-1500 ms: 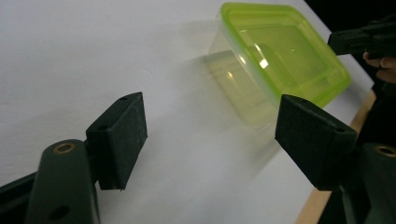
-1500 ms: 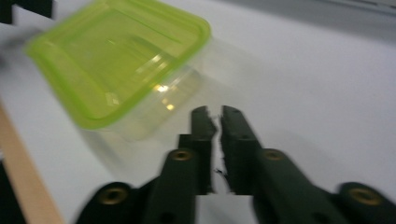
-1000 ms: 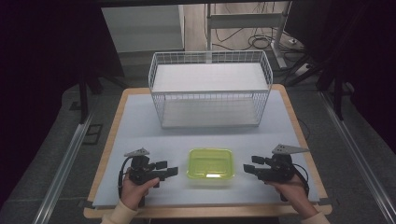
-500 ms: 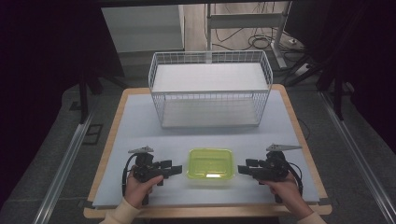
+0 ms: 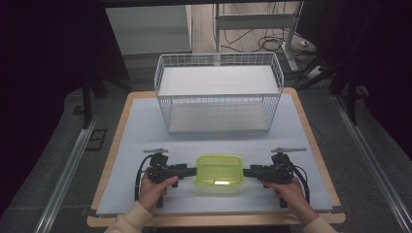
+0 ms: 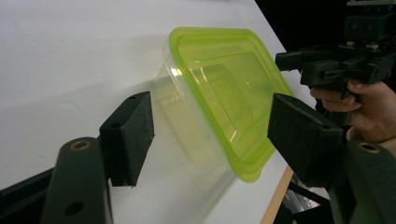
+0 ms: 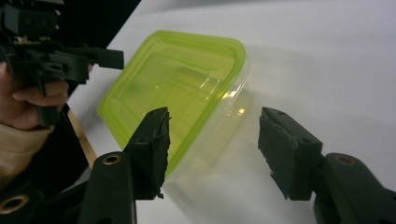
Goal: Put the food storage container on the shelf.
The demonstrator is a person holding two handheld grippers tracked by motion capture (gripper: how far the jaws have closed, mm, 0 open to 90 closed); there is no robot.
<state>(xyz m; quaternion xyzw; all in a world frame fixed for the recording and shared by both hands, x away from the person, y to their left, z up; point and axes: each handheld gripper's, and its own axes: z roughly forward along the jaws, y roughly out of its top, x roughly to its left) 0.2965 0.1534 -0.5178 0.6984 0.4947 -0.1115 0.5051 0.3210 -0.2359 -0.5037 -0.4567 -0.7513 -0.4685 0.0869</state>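
A clear plastic container with a yellow-green lid (image 5: 218, 170) sits near the table's front edge. My left gripper (image 5: 191, 171) reaches in from the left, and the container's end (image 6: 224, 98) lies between its pads (image 6: 128, 133) without touching them. My right gripper (image 5: 248, 172) comes in from the right and straddles the opposite end (image 7: 173, 84) with a gap at each pad (image 7: 285, 149). Both sets of jaws have just been closing around the container and still stand open. Each gripper view shows the other gripper beyond the lid: the right gripper (image 6: 289, 58) and the left gripper (image 7: 107, 57).
A white wire basket (image 5: 218, 114) stands at the back of the table with its open side up. The pale mat (image 5: 145, 131) spreads between basket and container. A wooden table edge (image 5: 209, 219) runs along the front, close behind my hands.
Both grippers have moved inward toward the container, the left one rightward and the right one leftward. Their jaws now straddle its two ends. The container has not moved.
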